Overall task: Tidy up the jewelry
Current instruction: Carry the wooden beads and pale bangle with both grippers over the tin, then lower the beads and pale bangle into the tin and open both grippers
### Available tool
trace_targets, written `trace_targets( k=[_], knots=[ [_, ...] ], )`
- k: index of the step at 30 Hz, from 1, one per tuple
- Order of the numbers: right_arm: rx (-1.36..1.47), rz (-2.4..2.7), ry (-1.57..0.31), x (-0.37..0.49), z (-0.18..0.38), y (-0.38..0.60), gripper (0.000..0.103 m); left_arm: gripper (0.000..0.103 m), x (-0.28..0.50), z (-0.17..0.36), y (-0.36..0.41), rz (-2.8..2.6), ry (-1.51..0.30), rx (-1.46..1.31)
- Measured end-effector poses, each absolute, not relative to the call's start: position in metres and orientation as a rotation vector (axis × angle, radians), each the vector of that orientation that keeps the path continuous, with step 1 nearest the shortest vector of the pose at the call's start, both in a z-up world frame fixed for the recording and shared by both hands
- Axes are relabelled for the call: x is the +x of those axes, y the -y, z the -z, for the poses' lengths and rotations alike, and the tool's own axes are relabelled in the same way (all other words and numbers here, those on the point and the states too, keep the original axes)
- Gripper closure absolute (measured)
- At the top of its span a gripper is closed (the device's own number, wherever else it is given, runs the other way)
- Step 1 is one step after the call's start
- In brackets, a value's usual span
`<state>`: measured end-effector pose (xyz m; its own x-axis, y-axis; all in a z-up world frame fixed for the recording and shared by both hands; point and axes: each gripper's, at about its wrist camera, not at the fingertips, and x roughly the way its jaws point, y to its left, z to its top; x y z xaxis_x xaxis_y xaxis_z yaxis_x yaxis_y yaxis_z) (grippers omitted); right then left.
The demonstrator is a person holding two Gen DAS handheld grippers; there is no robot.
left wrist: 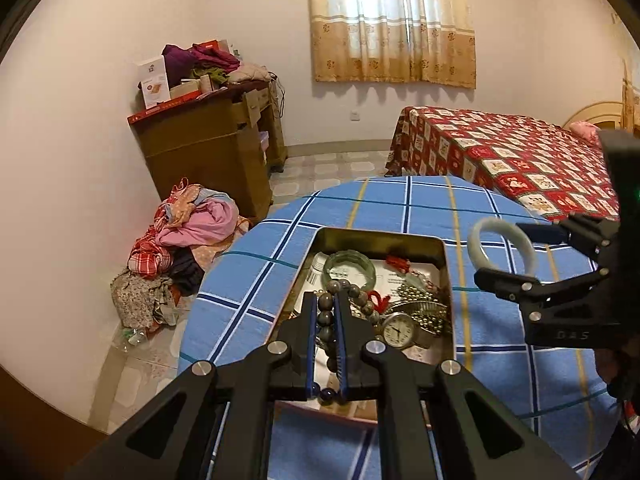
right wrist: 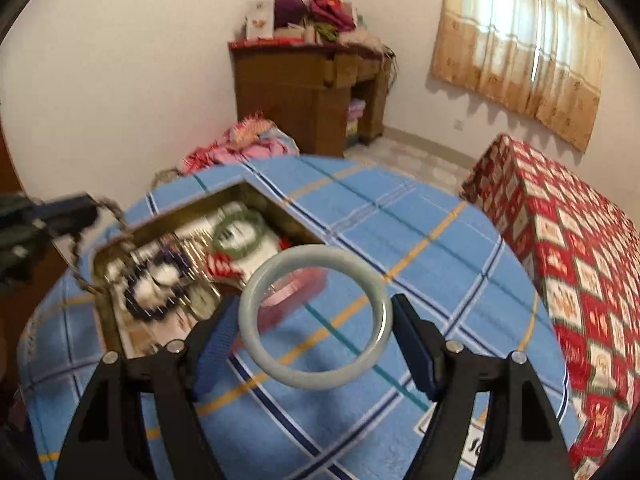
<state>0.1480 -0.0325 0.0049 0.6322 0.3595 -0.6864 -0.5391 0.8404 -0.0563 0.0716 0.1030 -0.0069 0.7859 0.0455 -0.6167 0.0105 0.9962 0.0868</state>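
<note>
A metal tin (left wrist: 384, 240) (right wrist: 120, 240) sits on the blue checked round table. It holds a green bangle (left wrist: 350, 266) (right wrist: 236, 236), a wristwatch (left wrist: 398, 330), gold beads and red cord. My left gripper (left wrist: 324, 300) is shut on a grey bead bracelet (left wrist: 326, 318) above the tin; in the right wrist view the beads (right wrist: 116, 216) hang from it at the left edge. My right gripper (right wrist: 314, 312) (left wrist: 500, 248) is shut on a pale jade bangle (right wrist: 316, 316) (left wrist: 502, 246), held above the table to the right of the tin.
The table (left wrist: 500, 360) (right wrist: 400, 220) has a rounded edge. A bed with a red patterned cover (left wrist: 512, 152) (right wrist: 560, 260) stands to the right. A pile of clothes (left wrist: 188, 240) lies on the floor beside a brown cabinet (left wrist: 208, 148) (right wrist: 300, 100).
</note>
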Motion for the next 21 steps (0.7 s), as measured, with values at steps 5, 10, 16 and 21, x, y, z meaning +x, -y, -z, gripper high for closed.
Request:
trace_targets(
  k=[5,10,16,21],
  knots=[
    [-0.244,-0.571,-0.722,0.16,-0.002,0.009,0.025,0.095,0.081,0.014,-0.109,-0.033,-0.689,0.079],
    [-0.254,-0.6,-0.718,0.164,0.003,-0.008,0.025,0.095,0.09,0.024,-0.118,-0.047,-0.715,0.072],
    [-0.268,-0.614,-0.714,0.165,0.007,-0.022,0.025,0.095,0.099,0.033,-0.126,-0.066,-0.738,0.068],
    [-0.283,-0.624,-0.737,0.165,0.018,-0.029,0.025,0.095,0.105,0.042,-0.13,-0.074,-0.758,0.061]
  ],
)
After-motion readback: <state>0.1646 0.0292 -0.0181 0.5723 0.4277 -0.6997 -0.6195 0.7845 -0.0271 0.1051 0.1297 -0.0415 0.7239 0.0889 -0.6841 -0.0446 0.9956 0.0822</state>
